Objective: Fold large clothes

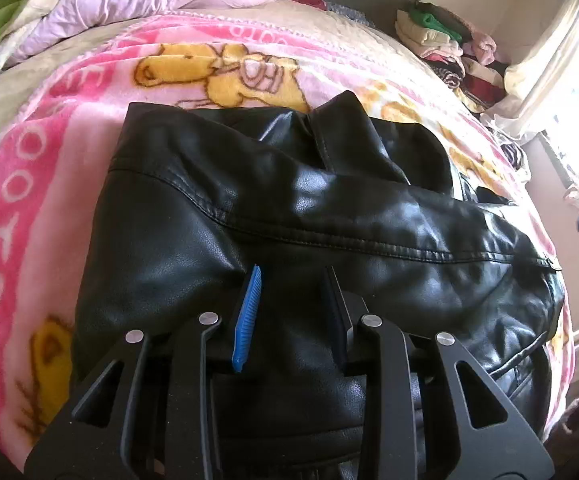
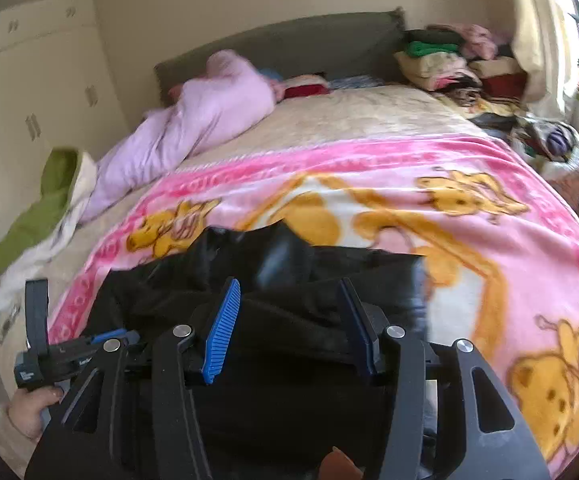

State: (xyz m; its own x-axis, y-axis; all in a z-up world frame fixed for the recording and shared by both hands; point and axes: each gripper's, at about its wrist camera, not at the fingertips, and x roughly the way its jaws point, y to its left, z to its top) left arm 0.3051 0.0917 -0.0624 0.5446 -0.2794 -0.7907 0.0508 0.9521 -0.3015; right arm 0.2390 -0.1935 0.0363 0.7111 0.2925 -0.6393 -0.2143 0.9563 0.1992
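Black leather jacket (image 1: 289, 216) spread on pink cartoon blanket (image 1: 41, 184), near edge of bed. Left gripper (image 1: 289, 284) low over jacket – jaws narrow, whether pinching leather cannot be told. Right gripper (image 2: 289, 300) parted, pads clear of jacket.

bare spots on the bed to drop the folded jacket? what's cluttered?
Free: pink blanket right of the jacket, and the beige cover between the blanket's far edge and the headboard. Crowded: clothes pile at the far right corner, lilac duvet along the far left, green bedding at the left edge.
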